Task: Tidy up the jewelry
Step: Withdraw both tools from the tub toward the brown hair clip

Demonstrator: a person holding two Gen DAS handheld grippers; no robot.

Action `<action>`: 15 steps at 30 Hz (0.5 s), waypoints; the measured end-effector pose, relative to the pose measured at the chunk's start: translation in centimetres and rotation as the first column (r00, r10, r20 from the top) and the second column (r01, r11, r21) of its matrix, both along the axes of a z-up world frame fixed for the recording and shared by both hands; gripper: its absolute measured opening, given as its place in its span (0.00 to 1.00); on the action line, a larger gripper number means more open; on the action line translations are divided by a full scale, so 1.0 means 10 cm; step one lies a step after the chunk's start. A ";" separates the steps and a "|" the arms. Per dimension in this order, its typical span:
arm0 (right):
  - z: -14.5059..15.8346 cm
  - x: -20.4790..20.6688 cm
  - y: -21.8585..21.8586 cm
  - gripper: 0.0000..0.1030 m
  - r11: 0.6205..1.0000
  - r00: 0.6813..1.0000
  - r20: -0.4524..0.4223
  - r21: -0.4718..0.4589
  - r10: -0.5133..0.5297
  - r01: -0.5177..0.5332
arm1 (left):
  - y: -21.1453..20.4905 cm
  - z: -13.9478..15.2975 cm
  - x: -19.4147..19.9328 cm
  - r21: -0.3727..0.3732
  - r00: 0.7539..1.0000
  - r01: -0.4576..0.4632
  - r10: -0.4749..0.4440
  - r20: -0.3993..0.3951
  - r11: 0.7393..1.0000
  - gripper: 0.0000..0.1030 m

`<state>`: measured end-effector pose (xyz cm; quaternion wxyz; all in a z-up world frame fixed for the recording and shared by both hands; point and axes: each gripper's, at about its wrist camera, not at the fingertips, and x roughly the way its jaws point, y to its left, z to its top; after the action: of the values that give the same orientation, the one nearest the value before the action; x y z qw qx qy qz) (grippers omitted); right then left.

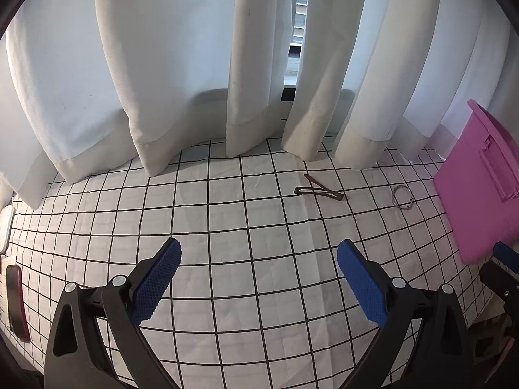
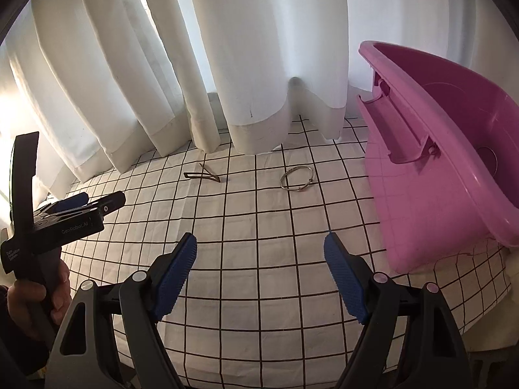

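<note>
Two brown hair clips lie crossed on the checked cloth near the curtain; they also show in the right wrist view. A silver bracelet lies to their right, flat on the cloth. A pink plastic basin stands at the right, its outer wall showing in the left wrist view. My left gripper is open and empty, well short of the clips. My right gripper is open and empty, short of the bracelet.
A white checked cloth covers the table. White curtains hang along the back edge onto the cloth. A red phone lies at the far left edge. The left gripper body, held in a hand, shows at the left.
</note>
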<state>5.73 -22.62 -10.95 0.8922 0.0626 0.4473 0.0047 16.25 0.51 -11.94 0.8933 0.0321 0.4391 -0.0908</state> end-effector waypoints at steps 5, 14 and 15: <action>-0.29 0.30 -0.07 0.75 0.999 0.999 -0.035 0.005 -0.036 0.036 | -0.19 -0.21 0.23 -0.006 0.999 0.038 -0.038 -0.010 0.999 0.92; -0.68 0.74 -0.23 0.75 0.996 0.994 -0.072 -0.039 -0.078 0.076 | -0.42 -0.50 0.59 0.001 0.997 0.072 -0.072 -0.012 0.997 0.92; -0.70 0.77 -0.25 0.75 0.996 0.994 -0.069 -0.040 -0.083 0.080 | -0.44 -0.52 0.62 0.003 0.997 0.072 -0.071 -0.011 0.997 0.92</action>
<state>13.46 -25.11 -17.97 0.8762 0.0645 0.4758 -0.0421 22.48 -3.85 -17.17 0.8870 0.0489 0.4426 -0.1221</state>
